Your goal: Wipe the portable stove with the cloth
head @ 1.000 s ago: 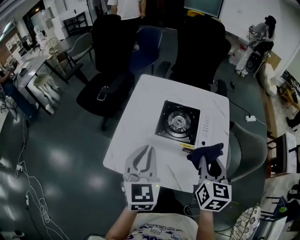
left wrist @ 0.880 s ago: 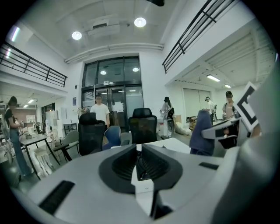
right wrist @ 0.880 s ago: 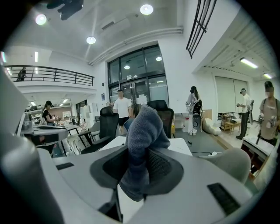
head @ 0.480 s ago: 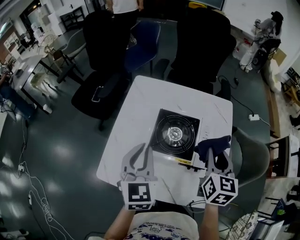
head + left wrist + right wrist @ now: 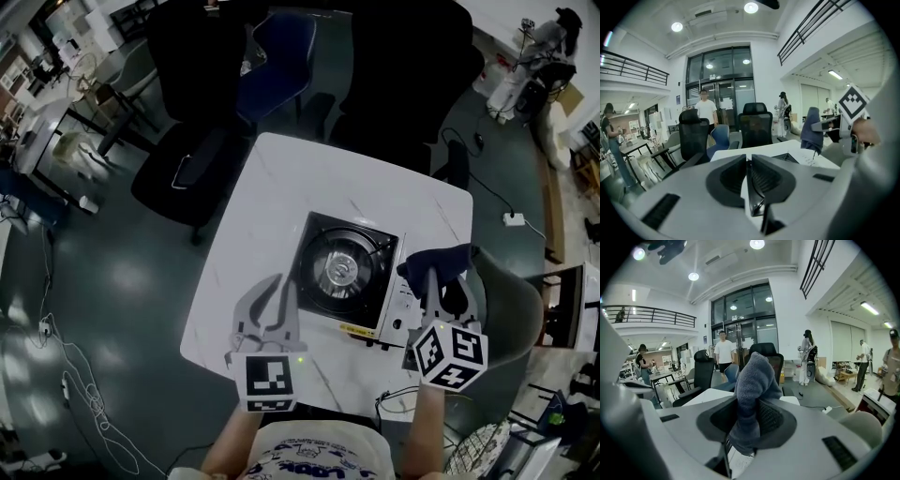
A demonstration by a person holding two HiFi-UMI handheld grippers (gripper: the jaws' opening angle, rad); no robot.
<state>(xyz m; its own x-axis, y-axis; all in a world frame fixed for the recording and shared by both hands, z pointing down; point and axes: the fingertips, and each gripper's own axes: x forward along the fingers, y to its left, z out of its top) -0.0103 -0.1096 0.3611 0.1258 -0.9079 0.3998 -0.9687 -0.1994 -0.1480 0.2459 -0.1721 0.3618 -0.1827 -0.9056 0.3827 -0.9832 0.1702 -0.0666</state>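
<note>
The right gripper (image 5: pixel 433 286) was clamped on a bunched dark blue terry cloth (image 5: pixel 442 259), held at the right edge of the white-cased portable stove with black square top and round burner (image 5: pixel 342 267). The stove stood on a white marble-patterned table (image 5: pixel 272 187). The left gripper (image 5: pixel 277 289), jaws pressed together with nothing between them, hung over the table just left of the stove.

Right claw (image 5: pixel 433 277) grips cloth (image 5: pixel 452 258) beside stove (image 5: pixel 342 267); left claw (image 5: pixel 277 282) above table (image 5: pixel 253 206)

White marbled table (image 5: pixel 272 197), portable stove (image 5: pixel 342 272) sitting on its right half, toward the near edge
</note>
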